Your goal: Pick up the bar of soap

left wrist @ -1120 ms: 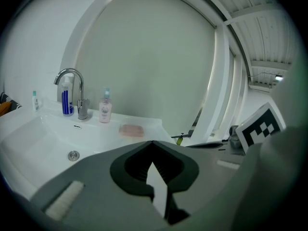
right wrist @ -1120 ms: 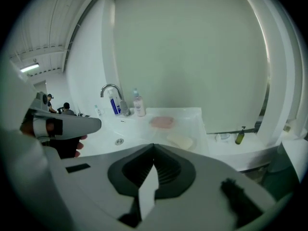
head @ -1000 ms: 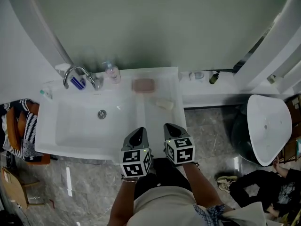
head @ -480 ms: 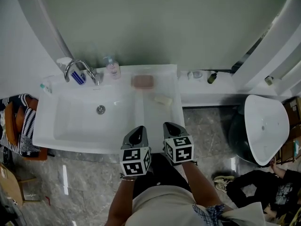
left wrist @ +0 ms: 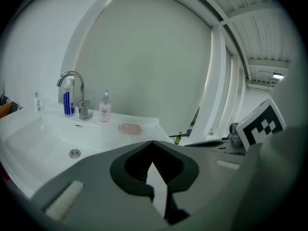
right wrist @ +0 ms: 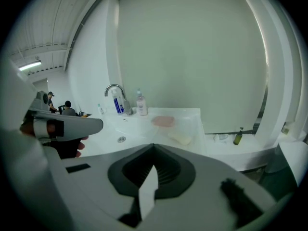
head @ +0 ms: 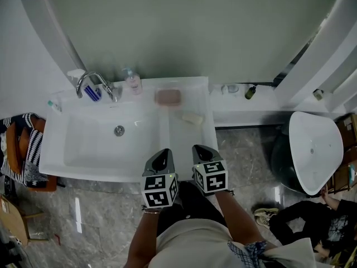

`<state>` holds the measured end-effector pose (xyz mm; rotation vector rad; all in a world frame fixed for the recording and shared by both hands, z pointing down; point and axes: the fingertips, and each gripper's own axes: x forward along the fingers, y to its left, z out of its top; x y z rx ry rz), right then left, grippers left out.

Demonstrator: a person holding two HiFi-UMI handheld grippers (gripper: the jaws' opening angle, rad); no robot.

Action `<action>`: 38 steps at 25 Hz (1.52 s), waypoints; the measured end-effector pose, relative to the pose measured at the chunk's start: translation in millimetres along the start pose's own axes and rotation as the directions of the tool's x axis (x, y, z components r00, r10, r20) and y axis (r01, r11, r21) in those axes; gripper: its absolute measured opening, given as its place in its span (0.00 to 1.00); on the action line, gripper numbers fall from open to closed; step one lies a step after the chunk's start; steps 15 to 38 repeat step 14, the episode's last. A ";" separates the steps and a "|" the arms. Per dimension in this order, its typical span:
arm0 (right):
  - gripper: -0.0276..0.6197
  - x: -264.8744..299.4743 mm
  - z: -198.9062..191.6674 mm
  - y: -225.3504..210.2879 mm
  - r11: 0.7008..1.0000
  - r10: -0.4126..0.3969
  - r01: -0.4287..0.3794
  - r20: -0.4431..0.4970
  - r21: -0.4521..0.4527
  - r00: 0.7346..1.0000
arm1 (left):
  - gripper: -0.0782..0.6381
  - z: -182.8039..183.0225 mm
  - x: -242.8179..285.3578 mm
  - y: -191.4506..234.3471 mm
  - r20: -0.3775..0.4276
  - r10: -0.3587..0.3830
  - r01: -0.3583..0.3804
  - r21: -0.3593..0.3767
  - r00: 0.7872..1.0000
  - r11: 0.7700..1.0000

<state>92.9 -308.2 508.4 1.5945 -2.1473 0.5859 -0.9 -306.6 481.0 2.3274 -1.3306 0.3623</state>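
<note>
Head view had left gripper (head: 163, 154) and right gripper (head: 201, 149) low centre, jaws closed, empty. Cream bar of soap (head: 193, 118) lay untouched mid-frame on the sink counter (head: 183, 139), so this was still approach. Next likely needed open right jaws and a forward reach.

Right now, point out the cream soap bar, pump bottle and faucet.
cream soap bar (head: 193, 118), head view, top face.
pump bottle (left wrist: 104, 111), left gripper view, body.
faucet (left wrist: 83, 101), left gripper view, upright post.
</note>
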 end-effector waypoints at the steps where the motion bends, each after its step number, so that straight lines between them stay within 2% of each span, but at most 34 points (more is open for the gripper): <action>1: 0.06 0.3 -1.1 0.1 1.000 0.000 0.000 -0.002 -0.001 1.000 | 0.12 -0.6 0.6 0.0 -0.002 0.000 0.000 0.000 1.000 1.000; 38: 0.06 -2.8 -8.0 -3.0 1.000 -0.022 0.022 -0.009 0.008 1.000 | 0.12 -10.1 4.6 1.1 -0.026 -0.008 0.008 -0.002 1.000 1.000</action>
